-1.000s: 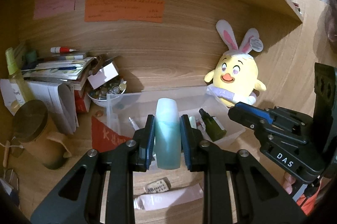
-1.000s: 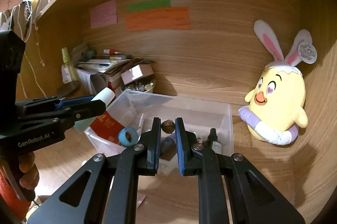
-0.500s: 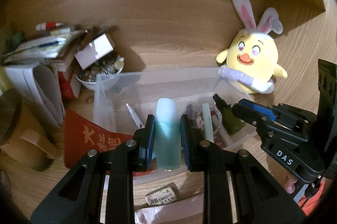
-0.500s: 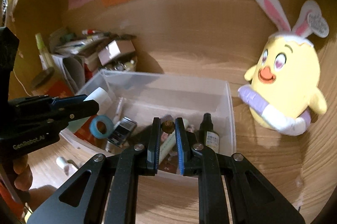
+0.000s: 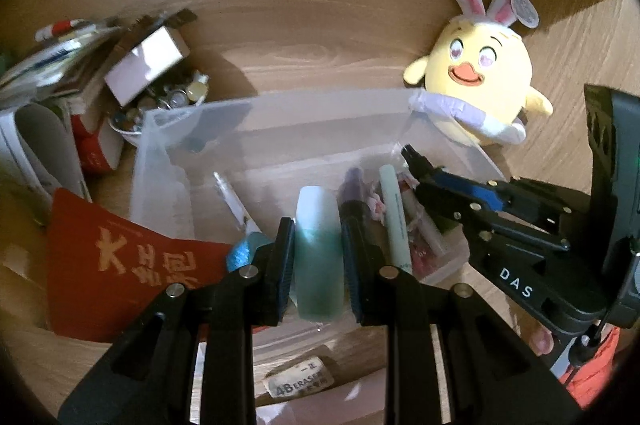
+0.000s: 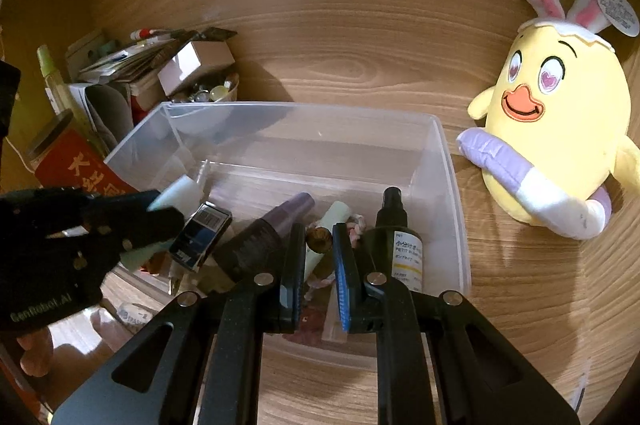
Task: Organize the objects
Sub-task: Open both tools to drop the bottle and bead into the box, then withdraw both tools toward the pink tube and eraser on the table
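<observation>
My left gripper (image 5: 318, 257) is shut on a pale green-and-white tube (image 5: 319, 249) and holds it over the near left part of the clear plastic bin (image 5: 280, 113). My right gripper (image 6: 318, 245) is shut on a small brown round object (image 6: 319, 239) and holds it over the bin (image 6: 448, 161), above its near middle. In the bin lie a dark spray bottle (image 6: 394, 237), a purple-capped tube (image 6: 272, 229), a pale green pen (image 5: 394, 209) and other small items. The left gripper also shows at the left of the right wrist view (image 6: 160, 213).
A yellow bunny-eared plush (image 6: 556, 141) sits right of the bin. A stack of papers and a small box (image 6: 196, 65) over a bowl of beads stand to the left. A red envelope (image 5: 120, 265) leans at the bin's left. An eraser (image 5: 300, 383) lies on the desk near me.
Both grippers have moved forward and down, from in front of the bin to over it, each still holding its object.
</observation>
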Motion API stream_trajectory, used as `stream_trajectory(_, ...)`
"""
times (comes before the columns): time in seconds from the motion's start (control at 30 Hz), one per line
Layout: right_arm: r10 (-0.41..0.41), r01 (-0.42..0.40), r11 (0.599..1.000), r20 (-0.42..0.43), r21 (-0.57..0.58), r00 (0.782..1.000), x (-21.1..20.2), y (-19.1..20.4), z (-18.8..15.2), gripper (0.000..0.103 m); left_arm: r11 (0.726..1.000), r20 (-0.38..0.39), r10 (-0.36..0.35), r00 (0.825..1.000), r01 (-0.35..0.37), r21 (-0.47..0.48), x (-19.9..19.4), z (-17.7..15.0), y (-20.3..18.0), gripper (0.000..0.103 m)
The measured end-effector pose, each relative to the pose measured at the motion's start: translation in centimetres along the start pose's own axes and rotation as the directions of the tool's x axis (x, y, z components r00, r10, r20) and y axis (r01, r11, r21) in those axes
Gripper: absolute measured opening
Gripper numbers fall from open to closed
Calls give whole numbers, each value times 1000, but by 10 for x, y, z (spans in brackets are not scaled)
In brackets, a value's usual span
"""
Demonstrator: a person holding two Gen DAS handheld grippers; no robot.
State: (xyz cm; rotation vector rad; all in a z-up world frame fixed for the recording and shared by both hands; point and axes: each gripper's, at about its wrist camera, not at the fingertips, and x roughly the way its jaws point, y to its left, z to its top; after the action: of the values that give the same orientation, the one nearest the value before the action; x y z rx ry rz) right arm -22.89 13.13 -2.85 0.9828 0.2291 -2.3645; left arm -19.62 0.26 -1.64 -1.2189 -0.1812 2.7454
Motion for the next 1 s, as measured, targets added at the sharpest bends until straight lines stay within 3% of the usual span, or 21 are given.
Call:
stream_trajectory(0.2, -1, 1, 1000, -3, -10, 1000, -2, 1, 0, 13, 1000, -2, 6, 1000, -6, -1, 0, 0, -1, 23)
stream_trajectory(0.47, 42, -42, 999, 15, -10, 999, -21, 3, 2, 42, 1000, 31, 13, 999, -14, 11, -19, 2, -4, 24)
stream_trajectory(0.63, 52, -50, 998, 61, -39, 997, -45, 12, 0, 54, 999, 91, 25, 996, -27, 21, -45, 1, -9, 53)
stream_trajectory(0.83, 77, -67, 992, 89, -105, 993, -71, 27, -12, 67, 997, 155, 54, 986, -63, 48, -76, -8, -15, 71)
stream_trajectory(1.0, 144, -134, 981, 65, -138, 987, -81, 41, -31, 72, 997, 146, 50, 988, -57, 47, -88, -24, -8, 75)
